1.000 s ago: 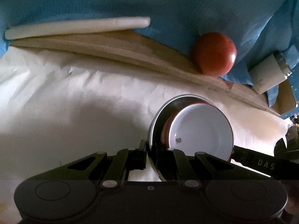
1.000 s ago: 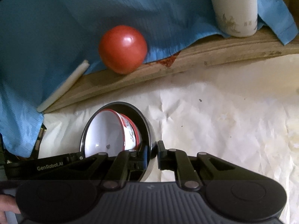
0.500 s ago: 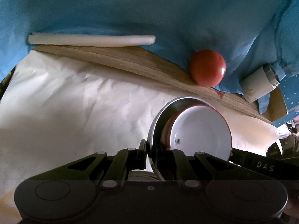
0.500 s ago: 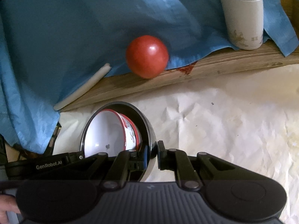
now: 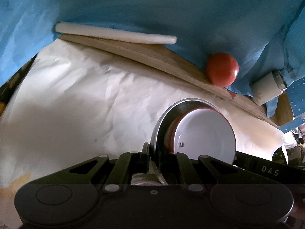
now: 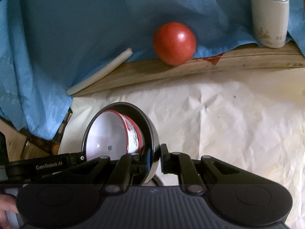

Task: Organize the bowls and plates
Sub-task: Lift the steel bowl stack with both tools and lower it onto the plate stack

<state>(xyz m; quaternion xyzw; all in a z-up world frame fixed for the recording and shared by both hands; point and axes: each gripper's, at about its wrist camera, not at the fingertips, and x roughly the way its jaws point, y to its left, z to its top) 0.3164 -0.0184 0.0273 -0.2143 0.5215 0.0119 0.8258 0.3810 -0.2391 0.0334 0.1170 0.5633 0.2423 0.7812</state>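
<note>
A steel bowl (image 5: 162, 118) with a white, red-rimmed bowl (image 5: 205, 133) nested inside hangs above the paper-covered table, held from both sides. My left gripper (image 5: 155, 150) is shut on the steel bowl's left rim. In the right wrist view the same steel bowl (image 6: 150, 129) and white bowl (image 6: 108, 133) show, with my right gripper (image 6: 155, 152) shut on the opposite rim. Each gripper's body appears in the other's view: the right one (image 5: 266, 169) and the left one (image 6: 47, 166). The bowl's underside is hidden.
Crumpled white paper (image 5: 85, 105) covers the table. Behind it runs a wooden board (image 6: 190, 68) against a blue cloth (image 6: 76, 19). On the board lie a red ball-like object (image 6: 174, 45), a white flask (image 6: 269, 17) and a white stick (image 6: 101, 72). A hand (image 6: 5, 206) shows at the bottom left.
Both grippers have risen and drawn back with the nested bowls. The red object, stick and flask look smaller and farther off. The grips have not changed.
</note>
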